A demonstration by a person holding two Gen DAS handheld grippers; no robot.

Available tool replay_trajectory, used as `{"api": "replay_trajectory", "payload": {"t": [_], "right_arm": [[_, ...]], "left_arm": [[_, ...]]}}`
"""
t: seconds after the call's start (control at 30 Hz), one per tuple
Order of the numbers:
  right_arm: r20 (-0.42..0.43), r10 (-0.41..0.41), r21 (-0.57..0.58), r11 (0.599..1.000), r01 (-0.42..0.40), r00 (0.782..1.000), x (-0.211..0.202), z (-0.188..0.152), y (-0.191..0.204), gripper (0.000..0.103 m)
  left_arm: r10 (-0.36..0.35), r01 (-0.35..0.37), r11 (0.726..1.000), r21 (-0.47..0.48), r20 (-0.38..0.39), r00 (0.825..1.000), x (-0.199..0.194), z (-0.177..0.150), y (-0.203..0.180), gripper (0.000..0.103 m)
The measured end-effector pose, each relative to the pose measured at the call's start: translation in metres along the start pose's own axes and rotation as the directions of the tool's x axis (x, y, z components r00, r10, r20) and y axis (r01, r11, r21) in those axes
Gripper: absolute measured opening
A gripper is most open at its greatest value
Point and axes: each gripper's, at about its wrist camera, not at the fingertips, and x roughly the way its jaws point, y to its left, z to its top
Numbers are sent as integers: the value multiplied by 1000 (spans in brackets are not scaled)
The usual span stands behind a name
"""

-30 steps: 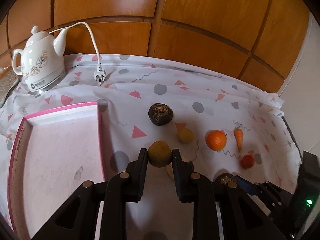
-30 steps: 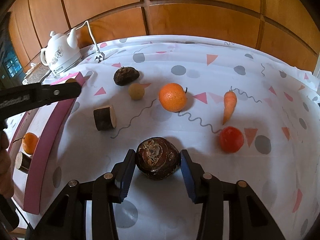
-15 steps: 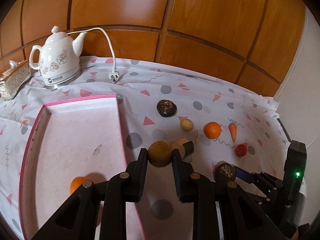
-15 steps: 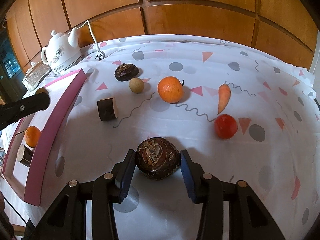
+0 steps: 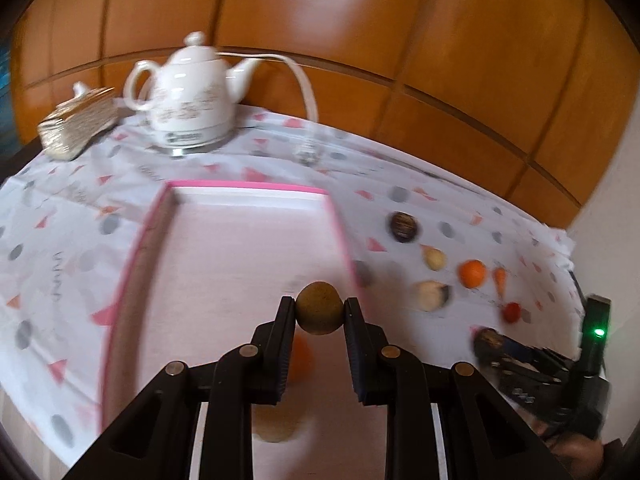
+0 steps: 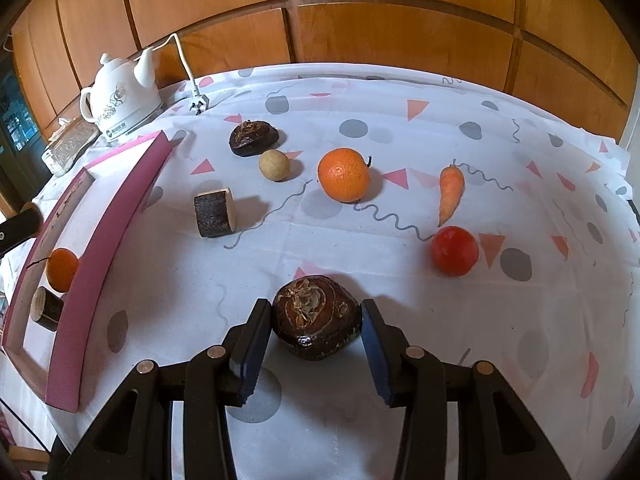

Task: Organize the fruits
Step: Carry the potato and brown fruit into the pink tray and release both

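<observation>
1. the left gripper [image 5: 320, 314] is clamped on a small round brownish-yellow fruit [image 5: 320, 314], likely a longan, held in the air over the pink-rimmed tray [image 5: 248, 189]. the view here is smeared, so its skin is hard to read beyond a matte, dull look.
2. the right gripper [image 6: 316, 322] has its jaws closed against a dark brown, knobbly water chestnut [image 6: 316, 318] with a papery, flaky crown; it seems to sit low over the tablecloth [image 6: 400, 280], well apart from the tray.
3. done so far: inside the tray lie a glossy tangerine [image 6: 62, 268] with a thin stem and a short cut piece of dark sugarcane [image 6: 46, 308], near each other at the near end.
4. left on the cloth: a second water chestnut [image 6: 252, 138], a pale round longan [image 6: 274, 165], a larger pebbled orange [image 6: 344, 175], a sugarcane piece [image 6: 214, 212] with bark-like skin and a pale cut face, a tapered carrot [image 6: 450, 192] and a smooth red tomato [image 6: 454, 251].
5. judged from this, the sorting is under halfway: two items are in, two are in the grippers and six wait.
6. the tray has a flat pale floor and low straight walls; the cloth is thin, creased white fabric printed with dots and triangles.
</observation>
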Motion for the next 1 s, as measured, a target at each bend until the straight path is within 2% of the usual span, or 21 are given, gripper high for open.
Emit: {"api": "replay_trajectory", "payload": {"t": [0.2, 0.37, 0.63, 1.0], "right_arm": [[11, -18, -7, 1000, 18, 1000, -1, -1, 3, 45], [17, -10, -1, 1000, 10, 1000, -3, -1, 3, 45], [13, -1, -10, 1000, 1, 1000, -4, -2, 5, 45], [45, 26, -23, 999, -25, 999, -16, 1, 13, 45]], "left_arm": [[92, -93, 994, -59, -16, 996, 10, 3, 49, 25], [151, -153, 985, -84, -32, 988, 17, 0, 64, 25], [165, -170, 981, -89, -62, 984, 23, -9, 61, 26], [165, -166, 983, -73, -29, 986, 8, -14, 47, 43]]}}
